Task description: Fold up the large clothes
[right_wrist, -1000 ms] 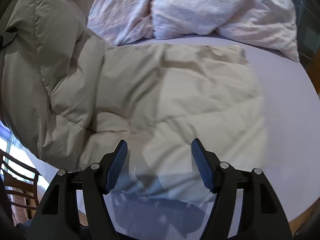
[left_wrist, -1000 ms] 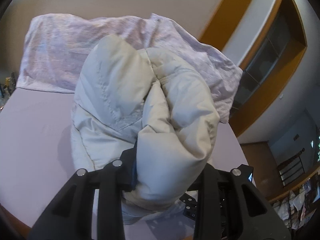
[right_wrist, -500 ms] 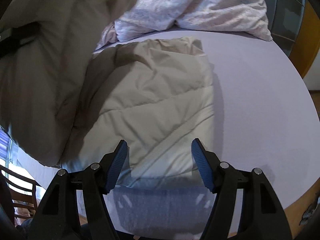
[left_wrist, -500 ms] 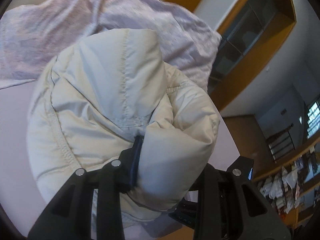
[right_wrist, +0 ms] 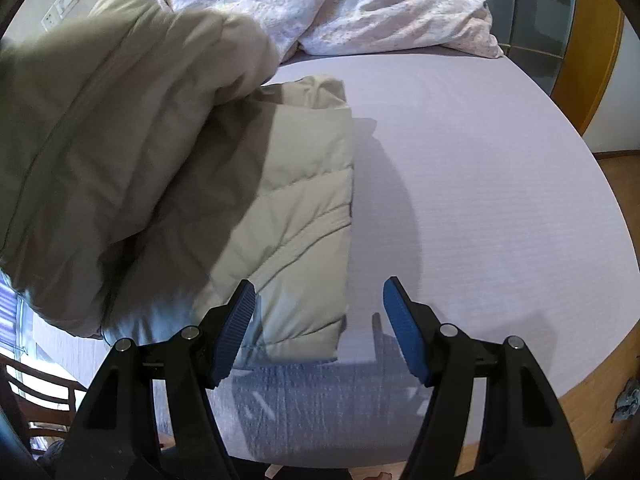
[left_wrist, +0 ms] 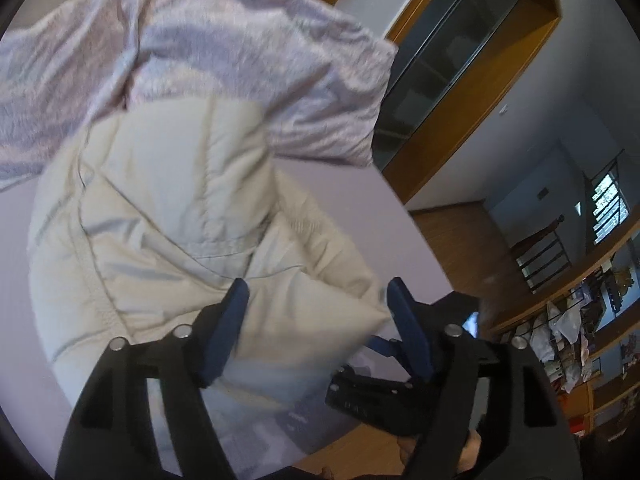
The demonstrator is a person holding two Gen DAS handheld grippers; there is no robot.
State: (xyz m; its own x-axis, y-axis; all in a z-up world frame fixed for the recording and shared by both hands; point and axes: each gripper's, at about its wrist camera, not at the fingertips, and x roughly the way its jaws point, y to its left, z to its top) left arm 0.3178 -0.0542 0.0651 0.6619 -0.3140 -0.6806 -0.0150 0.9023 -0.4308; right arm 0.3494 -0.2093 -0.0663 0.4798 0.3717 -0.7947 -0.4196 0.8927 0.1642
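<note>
A cream puffer jacket [left_wrist: 168, 220] lies on the lilac bed sheet [right_wrist: 480, 168], one half folded over the other. My left gripper [left_wrist: 316, 300] hangs over the folded part near the bed's edge. Its jaws are opening; a puffy fold still sits between the blue pads without being pressed. In the right wrist view the jacket [right_wrist: 288, 216] lies flat with the bulky folded half [right_wrist: 112, 128] above it on the left. My right gripper [right_wrist: 318, 300] is open just above the jacket's near right corner, holding nothing.
A crumpled pale floral duvet [left_wrist: 224, 52] lies at the bed's far end. The right gripper's black body [left_wrist: 384, 396] shows just past the left one. A wooden floor [left_wrist: 472, 248] and shelving lie beyond the bed's right edge. A wooden chair [right_wrist: 44, 396] stands at lower left.
The left gripper has carried the jacket's half across and opened, releasing the fold onto the bed. The right gripper has shifted right along the jacket, still open.
</note>
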